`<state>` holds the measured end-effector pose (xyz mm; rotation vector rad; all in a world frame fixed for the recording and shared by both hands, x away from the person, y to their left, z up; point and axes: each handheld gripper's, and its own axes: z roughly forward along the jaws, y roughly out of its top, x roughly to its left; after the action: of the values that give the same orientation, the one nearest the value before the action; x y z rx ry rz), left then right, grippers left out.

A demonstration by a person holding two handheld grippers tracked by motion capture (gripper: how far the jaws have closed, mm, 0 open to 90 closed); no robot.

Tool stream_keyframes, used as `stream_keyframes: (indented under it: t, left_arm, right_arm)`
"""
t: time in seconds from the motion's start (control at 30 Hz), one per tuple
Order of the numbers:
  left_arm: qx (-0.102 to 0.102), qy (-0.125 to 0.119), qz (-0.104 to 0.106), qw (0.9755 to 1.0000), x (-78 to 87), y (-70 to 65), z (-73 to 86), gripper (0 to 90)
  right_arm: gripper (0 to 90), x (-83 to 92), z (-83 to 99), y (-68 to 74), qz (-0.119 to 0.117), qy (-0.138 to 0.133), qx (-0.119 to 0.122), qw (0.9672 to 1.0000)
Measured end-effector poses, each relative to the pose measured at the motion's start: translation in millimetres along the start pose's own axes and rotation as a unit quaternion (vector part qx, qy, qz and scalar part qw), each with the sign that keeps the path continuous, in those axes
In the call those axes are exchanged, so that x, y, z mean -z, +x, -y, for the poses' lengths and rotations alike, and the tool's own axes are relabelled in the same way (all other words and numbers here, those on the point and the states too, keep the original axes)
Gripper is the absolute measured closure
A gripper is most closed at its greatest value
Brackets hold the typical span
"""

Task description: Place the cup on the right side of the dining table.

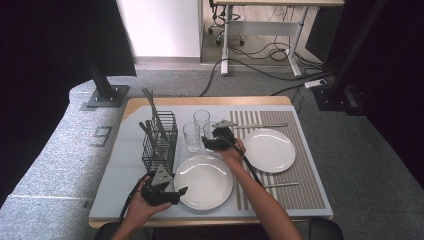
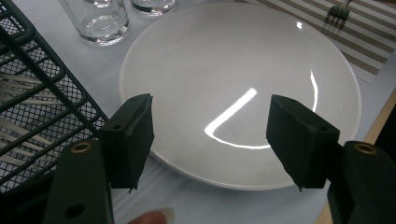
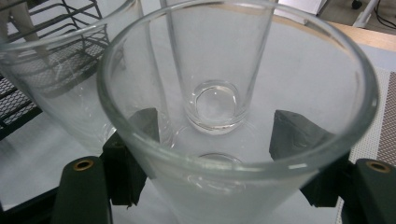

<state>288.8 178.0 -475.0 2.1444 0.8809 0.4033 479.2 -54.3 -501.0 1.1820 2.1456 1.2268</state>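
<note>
I find no writing, label, brand, number or sign that I can read anywhere in these pictures.
</note>
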Motion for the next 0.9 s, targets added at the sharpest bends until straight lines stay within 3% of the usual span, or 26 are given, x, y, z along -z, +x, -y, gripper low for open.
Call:
stream_keyframes:
  t: [0.9]
  left_arm:
    - [0.000,0.000,-0.001,1.0000,0.1,-0.3,-0.2,32.2]
  right_arm:
    - [30.1,17.2,-9.5,-10.0,0.000,-0.013,-0.002,0.9999]
